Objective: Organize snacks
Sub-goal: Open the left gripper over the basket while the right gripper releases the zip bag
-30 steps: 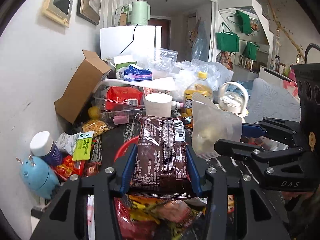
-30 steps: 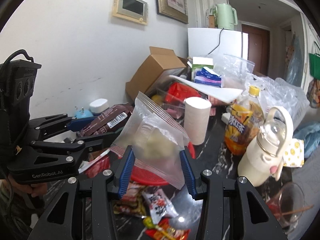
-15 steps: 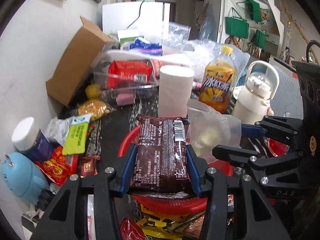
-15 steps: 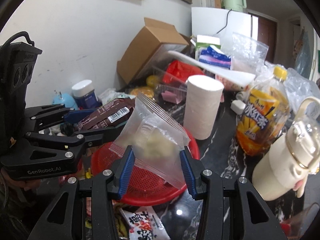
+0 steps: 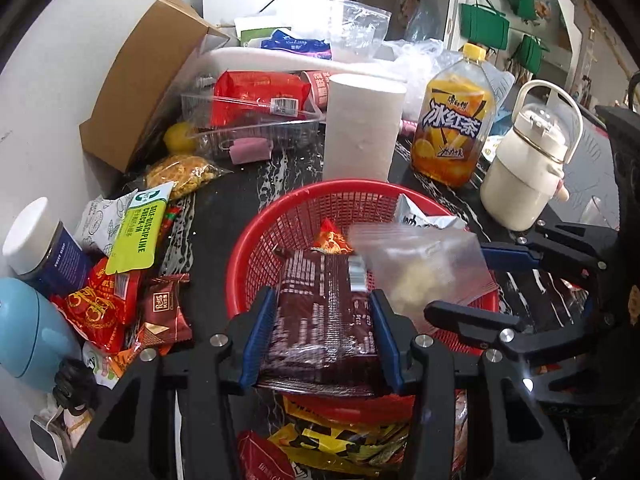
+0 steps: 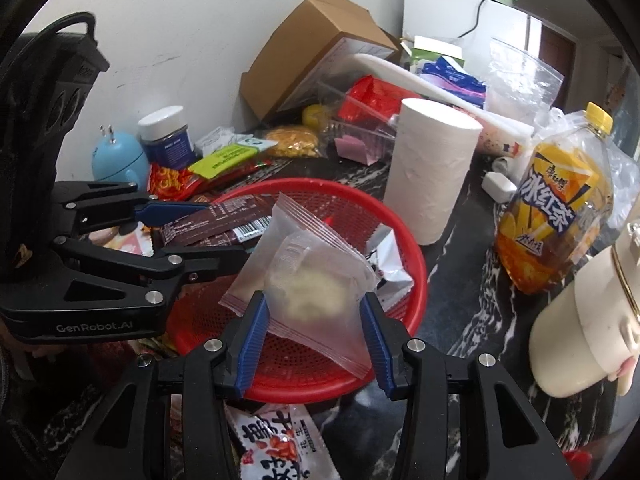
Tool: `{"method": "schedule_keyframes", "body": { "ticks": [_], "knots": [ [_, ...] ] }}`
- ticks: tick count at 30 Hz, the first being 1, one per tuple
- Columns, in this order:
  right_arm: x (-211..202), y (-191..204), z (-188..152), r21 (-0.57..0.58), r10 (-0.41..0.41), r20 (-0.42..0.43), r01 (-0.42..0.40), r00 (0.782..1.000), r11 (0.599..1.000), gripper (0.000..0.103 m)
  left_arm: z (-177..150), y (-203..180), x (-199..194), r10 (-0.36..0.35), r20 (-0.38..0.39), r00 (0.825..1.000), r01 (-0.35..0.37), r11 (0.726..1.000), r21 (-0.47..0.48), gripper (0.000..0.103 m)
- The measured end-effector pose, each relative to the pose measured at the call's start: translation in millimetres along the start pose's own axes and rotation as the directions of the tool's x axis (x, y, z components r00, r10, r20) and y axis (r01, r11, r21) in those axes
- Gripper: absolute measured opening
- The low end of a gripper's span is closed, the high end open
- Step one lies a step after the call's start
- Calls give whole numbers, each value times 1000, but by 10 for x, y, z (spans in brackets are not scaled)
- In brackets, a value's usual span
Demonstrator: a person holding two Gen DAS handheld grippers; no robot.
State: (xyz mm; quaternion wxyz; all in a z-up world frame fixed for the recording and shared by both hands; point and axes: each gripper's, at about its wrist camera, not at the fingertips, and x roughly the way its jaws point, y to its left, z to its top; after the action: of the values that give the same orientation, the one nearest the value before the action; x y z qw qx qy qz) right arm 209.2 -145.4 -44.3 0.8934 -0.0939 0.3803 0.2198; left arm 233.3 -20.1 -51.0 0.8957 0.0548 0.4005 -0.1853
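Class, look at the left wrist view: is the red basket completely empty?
No: the red basket already holds a silver packet and a small red-orange packet on its mesh floor.

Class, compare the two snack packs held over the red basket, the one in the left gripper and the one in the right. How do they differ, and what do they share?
The brown snack pack is opaque with white print and a barcode; the clear zip bag shows a pale lump inside. The brown pack is a flat, long rectangle; the zip bag is puffy and tilted. The left gripper holds the pack, the right gripper the bag. Both hang above the red basket, unreleased.
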Motion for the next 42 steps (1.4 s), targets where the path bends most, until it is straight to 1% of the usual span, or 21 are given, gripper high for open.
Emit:
{"method": "schedule_keyframes", "body": {
  "ticks": [3,8,10,11,17,19,21,25,33,42],
  "knots": [
    [28,-12,-7,16,19,-19,-18,1000,1000,50,15,-16,-4,5,-15,1000,-5,1000,2,47],
    [-18,-68,8,52,48,-22,-47,999,998,52,25,16,-25,-23,-29,999,23,999,-27,47],
    [-56,-71,17,54,52,-17,-51,999,997,53,33,11,-64,-25,-19,1000,24,999,-28,47],
    [-75,-72,24,55,52,-14,-51,999,997,55,38,4,-93,-21,-10,1000,21,999,-25,47],
    [-184,-59,52,55,40,24,-41,999,998,56,66,-5,-217,-13,28,1000,13,1000,-19,47],
    [-207,-52,58,50,30,34,-32,999,998,54,64,0,-226,-11,29,1000,12,1000,-22,47],
    [-197,-38,63,39,20,28,-21,999,999,47,62,7,-223,-7,29,1000,8,1000,-23,47],
    [-178,-16,54,28,21,19,-21,1000,999,45,54,17,-232,1,27,1000,0,999,-32,47],
    [-287,-34,48,64,16,34,-19,999,998,44,46,-7,-396,14,46,999,-11,999,-52,47],
    [-723,59,84,70,-8,109,0,994,998,45,61,-153,-772,20,91,996,-15,999,-50,47]
  ]
}}
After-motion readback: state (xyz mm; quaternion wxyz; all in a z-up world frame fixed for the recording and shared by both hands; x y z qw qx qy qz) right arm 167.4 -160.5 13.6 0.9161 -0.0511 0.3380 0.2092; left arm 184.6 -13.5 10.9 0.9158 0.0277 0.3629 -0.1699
